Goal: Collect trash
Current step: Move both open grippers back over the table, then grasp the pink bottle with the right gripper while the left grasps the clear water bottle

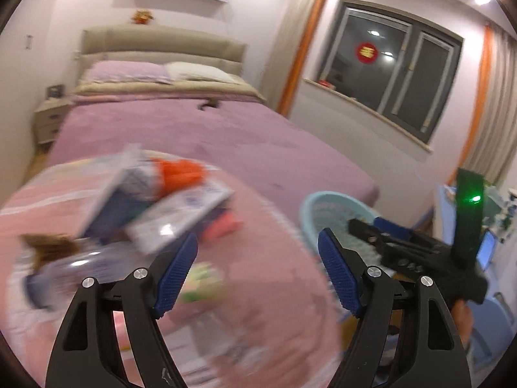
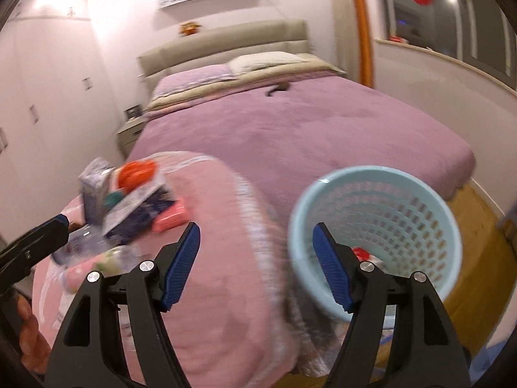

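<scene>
I hold my left gripper (image 1: 257,273) with jaws apart and empty over the pink blanket (image 1: 265,291). My right gripper (image 2: 253,266) is likewise spread, nothing between its pads. The trash (image 2: 129,200), blurred boxes and wrappers, sits piled on the blanket at left. The basket (image 2: 374,226) stands just beside the bed (image 2: 290,129), something red inside.

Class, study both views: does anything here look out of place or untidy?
Yes. A jumble of boxes and wrappers lies heaped on the pink blanket, pieces tilted against each other, while the blue basket beside the bed holds only a little. Blur hides finer detail.
</scene>
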Available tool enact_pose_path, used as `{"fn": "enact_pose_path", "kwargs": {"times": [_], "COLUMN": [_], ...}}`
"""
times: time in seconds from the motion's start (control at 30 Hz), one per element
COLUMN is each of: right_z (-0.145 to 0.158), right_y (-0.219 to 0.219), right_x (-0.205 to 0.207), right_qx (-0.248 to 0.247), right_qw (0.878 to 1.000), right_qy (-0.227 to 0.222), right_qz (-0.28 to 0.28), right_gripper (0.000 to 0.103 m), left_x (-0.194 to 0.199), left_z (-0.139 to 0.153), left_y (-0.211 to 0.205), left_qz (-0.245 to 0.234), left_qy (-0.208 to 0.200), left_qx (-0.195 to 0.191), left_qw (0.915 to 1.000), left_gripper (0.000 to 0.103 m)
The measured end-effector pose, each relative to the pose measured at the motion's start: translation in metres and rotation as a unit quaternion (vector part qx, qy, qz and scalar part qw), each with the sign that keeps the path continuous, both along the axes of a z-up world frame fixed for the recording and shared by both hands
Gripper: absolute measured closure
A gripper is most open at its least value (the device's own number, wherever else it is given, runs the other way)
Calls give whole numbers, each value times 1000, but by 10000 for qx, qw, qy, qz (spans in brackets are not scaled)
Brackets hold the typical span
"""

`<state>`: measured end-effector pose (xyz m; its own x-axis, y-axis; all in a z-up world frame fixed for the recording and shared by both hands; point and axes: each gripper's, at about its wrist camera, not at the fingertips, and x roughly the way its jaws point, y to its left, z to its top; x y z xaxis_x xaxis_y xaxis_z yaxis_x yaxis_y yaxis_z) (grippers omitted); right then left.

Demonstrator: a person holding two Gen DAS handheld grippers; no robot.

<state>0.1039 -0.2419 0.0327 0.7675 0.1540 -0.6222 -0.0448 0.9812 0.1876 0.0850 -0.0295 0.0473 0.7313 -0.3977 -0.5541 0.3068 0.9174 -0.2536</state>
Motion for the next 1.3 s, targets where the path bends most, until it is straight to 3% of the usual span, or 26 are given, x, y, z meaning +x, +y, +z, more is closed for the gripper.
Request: {"fn": "enact_pose_path", "kwargs": {"times": [0.13, 0.33, 0.6, 0.73, 0.93, 1.13, 1.2, 1.3], "right_z": [1, -8, -28, -32, -37, -41, -46, -55], "right_y": [36, 82, 122, 126, 117, 112, 112, 109], "right_x": [-2, -6, -11, -11, -7, -1, 4, 12], "right_qx": [-70, -75, 125, 255, 474, 569, 627, 744], "right_qw": [9993, 9966, 9901, 9882, 9878, 9885, 9883, 9880], "right_qy": [4, 141, 513, 655, 749, 871, 968, 1103], "right_qz": [359, 814, 1298, 1358, 1284, 1099, 1003, 780], "right_gripper": [35, 35, 40, 40, 40, 39, 29, 26], "left_x": [-13, -20, -20, -14, -28, -41, -42, -46], "left_z": [-5, -25, -60, -77, -79, -85, -88, -91], "left_y": [48, 108, 133, 127, 103, 54, 39, 23], "left_qz": [503, 961, 1049, 591, -153, -918, -1100, -1339], "left_qy": [44, 430, 693, 947, 1037, 1164, 1202, 1207], "left_qx": [303, 141, 39, -355, -747, -823, -848, -730], "left_qw": [9983, 9943, 9921, 9931, 9917, 9855, 9830, 9809], "left_gripper": [28, 28, 29, 28, 28, 28, 28, 28]}}
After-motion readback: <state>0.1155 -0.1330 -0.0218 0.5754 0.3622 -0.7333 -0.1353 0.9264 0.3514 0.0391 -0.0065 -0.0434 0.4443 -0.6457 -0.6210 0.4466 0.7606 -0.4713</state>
